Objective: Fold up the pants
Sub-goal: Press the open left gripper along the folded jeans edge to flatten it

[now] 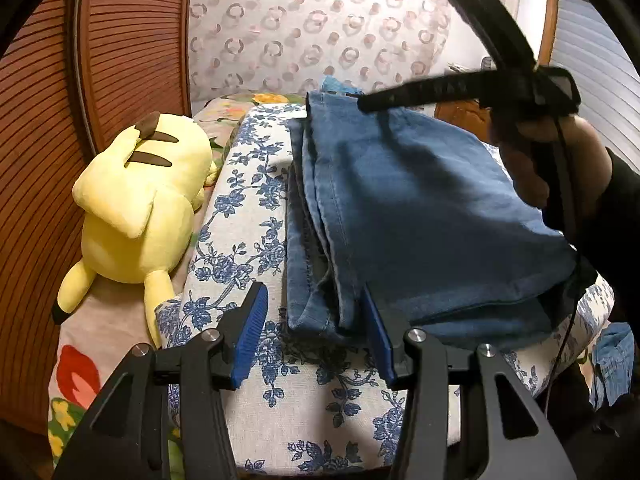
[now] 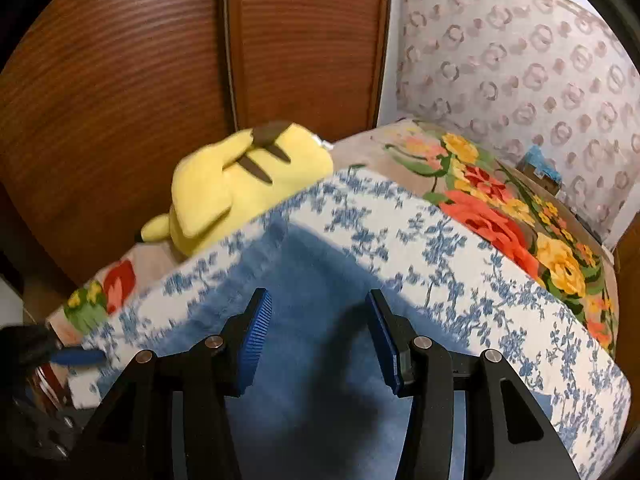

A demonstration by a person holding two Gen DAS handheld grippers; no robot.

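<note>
- Lying in a folded stack, the blue denim pants rest on the white cushion with blue flower print, with the layered side edges facing the plush toy side.
- The left gripper with black arms and blue ribbed pads is wide apart and holds nothing (one pad sits over the cushion, the other sits right at the near edge of the pants).
- In the left wrist view, the right gripper hangs above the far part of the pants, and it looks blurry, so I cannot tell from there how its jaws stand.
- A hand in a dark sleeve holds that gripper's handle, and a thin black cable drops down from it past the right side of the pants.
- In the right wrist view, the right gripper has its blue pads spread wide with nothing between them, and the pants fill the space under it (this view is a bit smeared).
- A soft yellow plush toy with brown stripes on its back lies just beside the cushion, near the brown slatted wooden door.
- A blanket with big red and yellow flowers lies under the cushion.
- A white curtain with pinkish ring shapes hangs behind it all.
</note>
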